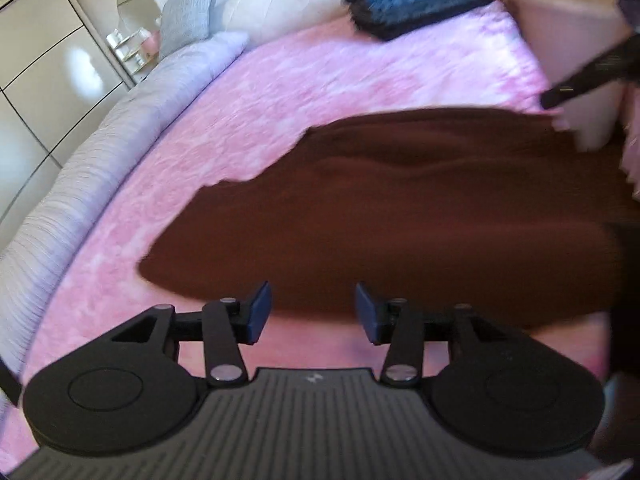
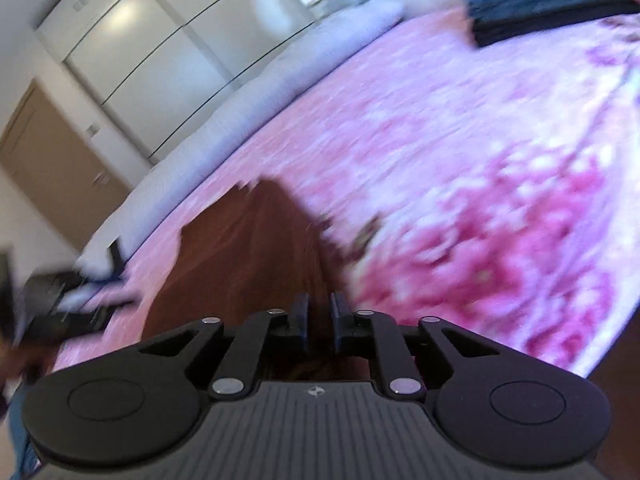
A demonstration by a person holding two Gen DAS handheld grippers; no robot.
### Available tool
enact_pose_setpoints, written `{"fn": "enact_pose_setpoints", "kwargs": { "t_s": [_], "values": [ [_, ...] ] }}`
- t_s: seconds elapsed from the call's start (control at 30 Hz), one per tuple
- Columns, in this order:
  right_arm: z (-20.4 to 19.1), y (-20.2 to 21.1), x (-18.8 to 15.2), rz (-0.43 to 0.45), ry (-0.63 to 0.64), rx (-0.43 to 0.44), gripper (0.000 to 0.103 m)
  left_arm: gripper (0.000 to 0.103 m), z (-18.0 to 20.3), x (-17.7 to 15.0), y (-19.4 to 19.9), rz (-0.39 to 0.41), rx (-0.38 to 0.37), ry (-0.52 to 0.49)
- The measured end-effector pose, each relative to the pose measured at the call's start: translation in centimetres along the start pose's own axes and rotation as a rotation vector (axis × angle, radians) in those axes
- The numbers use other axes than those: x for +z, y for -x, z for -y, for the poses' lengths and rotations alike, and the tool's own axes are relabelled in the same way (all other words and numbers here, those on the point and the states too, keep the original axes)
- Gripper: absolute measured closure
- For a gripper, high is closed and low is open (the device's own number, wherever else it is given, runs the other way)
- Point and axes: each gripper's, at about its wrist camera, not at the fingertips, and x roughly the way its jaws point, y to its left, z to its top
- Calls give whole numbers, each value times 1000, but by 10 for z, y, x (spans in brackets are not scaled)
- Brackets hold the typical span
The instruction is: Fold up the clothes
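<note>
A dark brown garment lies spread on the pink fluffy bed cover. My left gripper is open and empty, its blue pads just above the garment's near edge. In the right wrist view my right gripper is nearly closed on the brown garment, with cloth between the pads. The right gripper's body shows at the upper right of the left wrist view, at the garment's far corner. Both views are motion-blurred.
A stack of folded dark and blue clothes sits at the far end of the bed, also in the right wrist view. A grey pillow and a lilac duvet edge run along the left. White wardrobes stand beyond.
</note>
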Motion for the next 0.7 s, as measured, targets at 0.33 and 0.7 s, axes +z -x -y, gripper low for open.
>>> {"fn": "enact_pose_setpoints", "kwargs": {
  "t_s": [0.33, 0.7],
  "values": [
    [-53, 29, -28, -33, 206, 96, 71, 57, 78, -7, 14, 86, -130, 26],
    [-109, 24, -71, -62, 699, -60, 52, 33, 106, -14, 53, 147, -40, -90]
  ]
}}
